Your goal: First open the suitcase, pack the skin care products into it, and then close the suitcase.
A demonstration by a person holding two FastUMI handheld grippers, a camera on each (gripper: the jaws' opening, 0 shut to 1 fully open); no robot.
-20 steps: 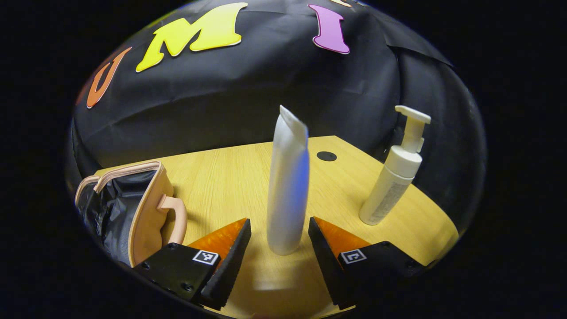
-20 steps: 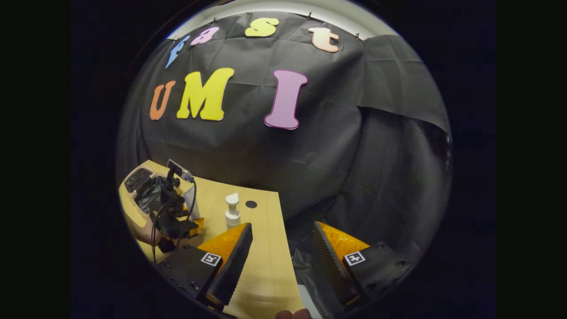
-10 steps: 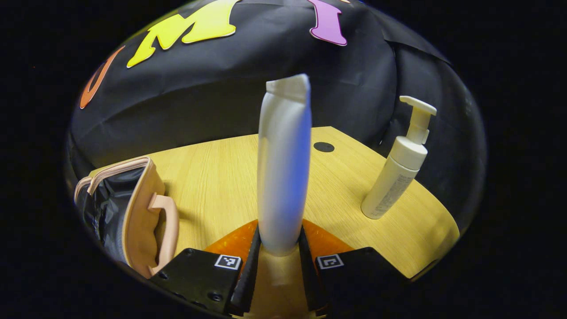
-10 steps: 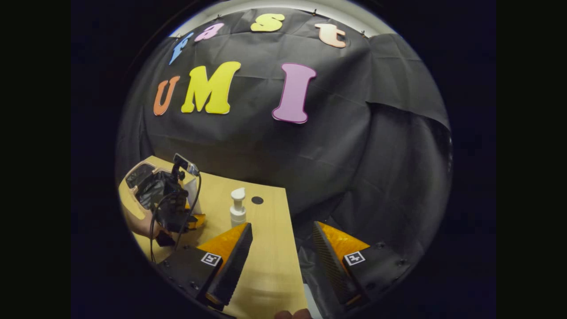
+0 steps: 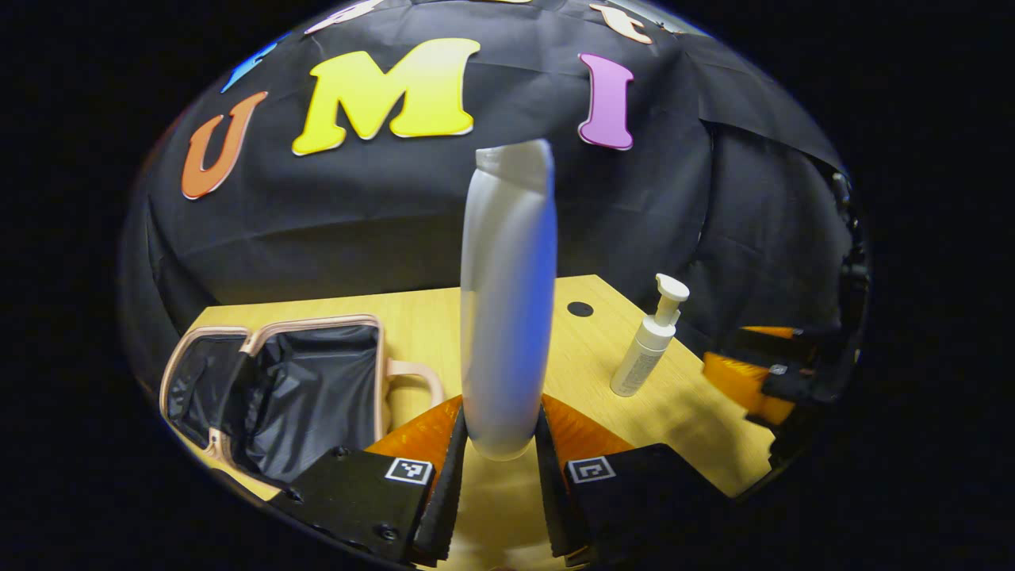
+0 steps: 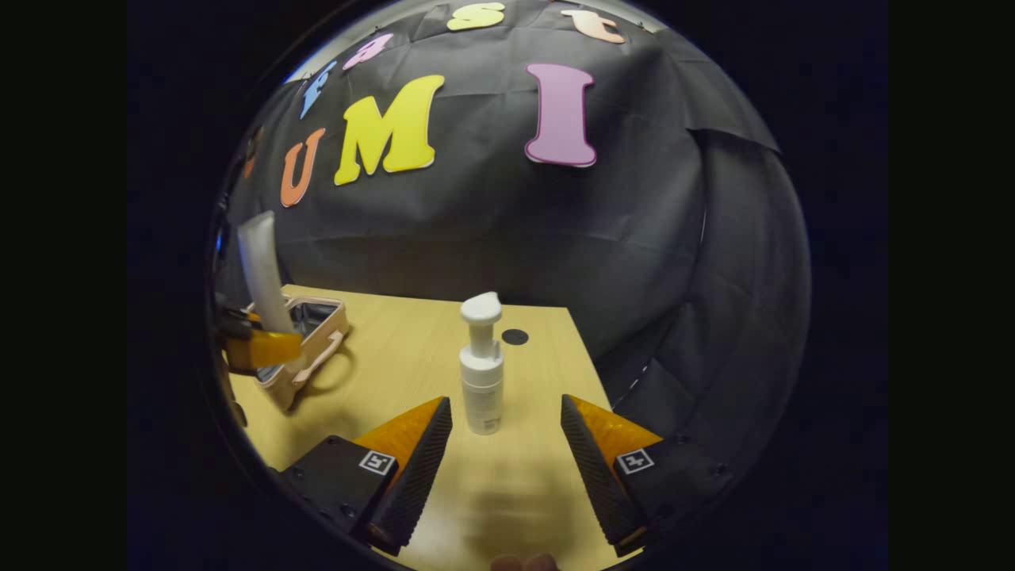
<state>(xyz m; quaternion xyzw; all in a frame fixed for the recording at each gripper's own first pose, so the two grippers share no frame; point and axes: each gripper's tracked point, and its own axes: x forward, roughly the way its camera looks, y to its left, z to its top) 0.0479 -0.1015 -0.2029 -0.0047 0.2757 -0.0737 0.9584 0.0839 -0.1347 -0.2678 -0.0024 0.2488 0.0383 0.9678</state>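
I hold the white tube (image 5: 507, 293) upright at frame centre, clamped in my left gripper (image 5: 499, 468), to carry it to the open suitcase (image 5: 293, 388) lower left, while my right gripper (image 6: 506, 452), fingers apart, faces the pump bottle (image 6: 481, 369).

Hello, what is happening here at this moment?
A person is packing skin care products into a small suitcase, which lies open on the table. The left gripper is shut on a white tube, held upright and lifted off the table. The right gripper is open, with the pump bottle standing just ahead of its fingers.
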